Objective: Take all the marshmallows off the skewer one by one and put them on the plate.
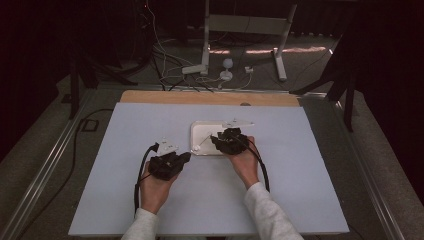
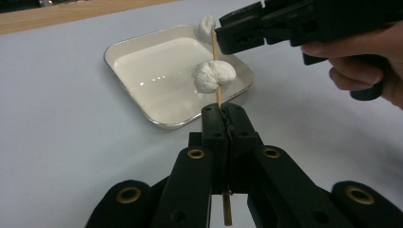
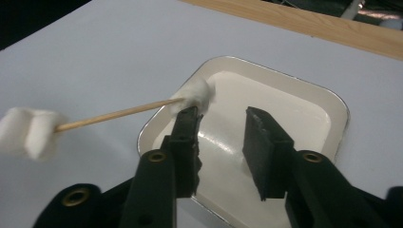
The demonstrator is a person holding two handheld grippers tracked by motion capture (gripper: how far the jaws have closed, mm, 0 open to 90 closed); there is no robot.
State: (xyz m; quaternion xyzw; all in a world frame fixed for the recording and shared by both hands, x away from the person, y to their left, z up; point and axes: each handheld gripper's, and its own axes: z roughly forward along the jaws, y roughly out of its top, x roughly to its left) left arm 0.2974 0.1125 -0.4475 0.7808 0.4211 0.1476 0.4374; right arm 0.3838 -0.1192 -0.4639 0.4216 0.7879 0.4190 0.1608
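White and soft, two marshmallows sit on one thin wooden stick [image 2: 218, 90]; the left gripper [image 2: 223, 111] pinches that stick tight between its closed jaws, and the left gripper view shows the stick running up out of the jaws and a bit of it poking out below them; one marshmallow [image 2: 214, 76] is stuck low on the stick, just above the jaws, and the other marshmallow [image 2: 206, 26] sits at the tip, right by the right gripper [image 2: 223, 33]. Below both lies a pale square tray [image 2: 142, 95] on the grey-blue table [image 2: 57, 95].

From the right gripper view the same stick [image 3: 114, 114] lies sideways; its tip marshmallow [image 3: 195, 97] touches the top of one jaw, yet the right gripper [image 3: 222, 118] has its jaws apart with nothing between them; the far marshmallow [image 3: 28, 133] looks blurry at the edge.

From the high view the things look tiny; the left gripper [image 1: 186, 156] is just beside the tray [image 1: 196, 131], the right gripper [image 1: 214, 138] is over it, and both hands rest on the table [image 1: 125, 200]; the marshmallows are too small to make out.
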